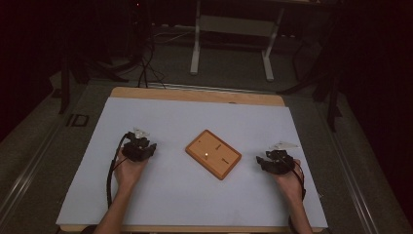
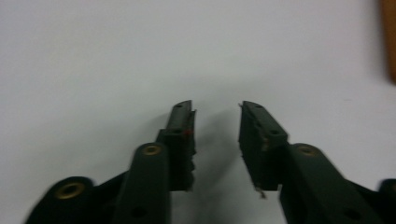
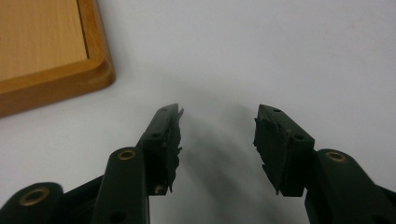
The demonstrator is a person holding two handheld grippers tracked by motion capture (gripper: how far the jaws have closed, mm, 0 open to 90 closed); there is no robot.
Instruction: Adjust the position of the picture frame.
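Both grippers, left [image 1: 146, 146] and right [image 1: 265, 163], rest with jaws apart, flanking the wooden board [image 1: 213, 153]

The wooden board [image 1: 213, 153] lies flat on the white table cover [image 1: 195, 122], near the middle, turned so its corners point up, down and to the sides in the high view. It's a light orange-brown rectangle with rounded corners and a raised darker rim around a paler inset face [image 3: 37, 35], and that face carries a few small dark marks and one tiny bright spot near its centre. In the right gripper view its rounded corner sits at upper left, and in the left gripper view a sliver of its edge [image 2: 389, 39] peeks in at far right.
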